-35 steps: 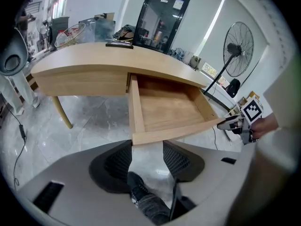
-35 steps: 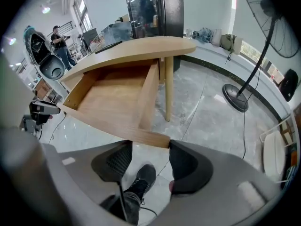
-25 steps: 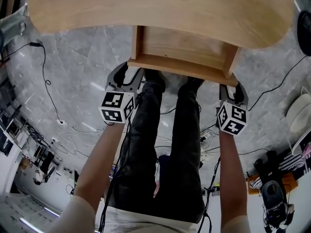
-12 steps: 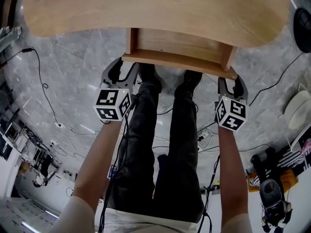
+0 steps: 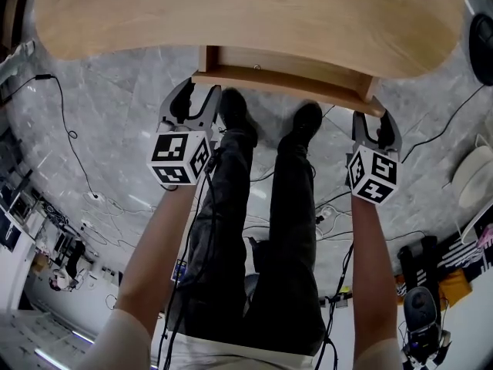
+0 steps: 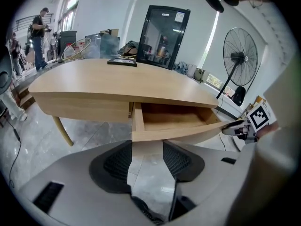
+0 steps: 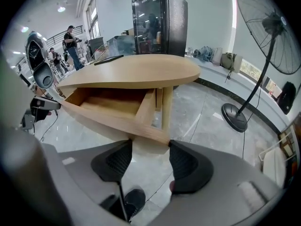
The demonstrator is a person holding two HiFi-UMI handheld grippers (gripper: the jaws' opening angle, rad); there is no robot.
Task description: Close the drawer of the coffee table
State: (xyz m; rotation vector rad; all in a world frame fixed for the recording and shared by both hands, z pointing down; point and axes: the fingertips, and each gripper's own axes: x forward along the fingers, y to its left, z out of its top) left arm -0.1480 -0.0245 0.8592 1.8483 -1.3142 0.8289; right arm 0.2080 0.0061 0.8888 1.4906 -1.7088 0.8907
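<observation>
A light wooden coffee table (image 5: 246, 14) has its drawer (image 5: 285, 84) pulled partly out, with only a narrow strip of the inside showing in the head view. My left gripper (image 5: 192, 100) is at the left end of the drawer front, my right gripper (image 5: 375, 123) at its right end. In the left gripper view the drawer's (image 6: 174, 131) left corner sits right at my left gripper's (image 6: 147, 147) open fingertips. The right gripper view shows the drawer's (image 7: 113, 117) right corner at my right gripper's (image 7: 150, 147) open fingertips. Neither gripper holds anything.
The person's legs and dark shoes (image 5: 304, 122) are on the marble floor just below the drawer. Cables (image 5: 73, 129) trail across the floor. A standing fan (image 7: 263, 32) and a black glass cabinet (image 6: 162, 36) are beyond the table; people stand far off (image 6: 40, 25).
The drawer has slid further in under the table top. Both grippers moved forward with its front edge, staying at its two ends.
</observation>
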